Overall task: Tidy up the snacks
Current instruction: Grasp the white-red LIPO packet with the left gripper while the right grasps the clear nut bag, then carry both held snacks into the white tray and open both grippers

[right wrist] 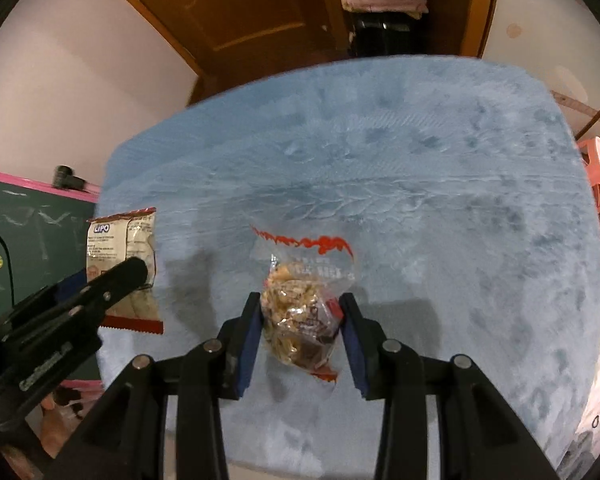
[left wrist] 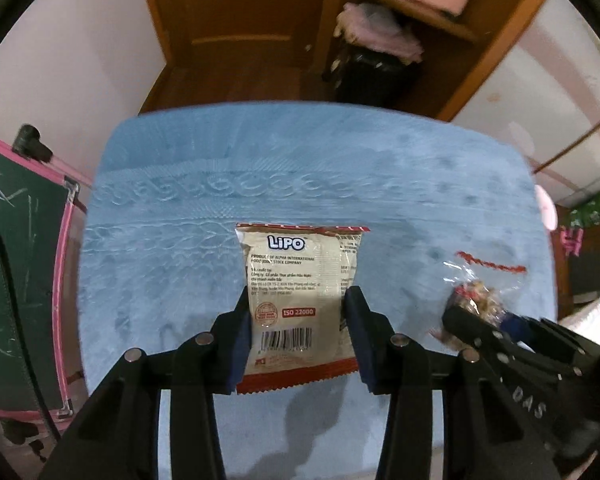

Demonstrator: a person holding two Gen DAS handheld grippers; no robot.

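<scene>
At far left a green chalkboard (left wrist: 20, 264) with a pink frame leans beside the blue plush cloth (left wrist: 180, 260). The left gripper (left wrist: 298, 316) has its pads pressed on both sides of the cream LiPO packet (left wrist: 296, 280), which seems lifted clear of the cloth. To its right, the right gripper (right wrist: 298, 320) pinches the clear bag of mixed snacks (right wrist: 296, 312) the same way. So 2 snacks are picked up, 1 per hand, but no tray or box shows; placing both appears to remain, so the task looks early
</scene>
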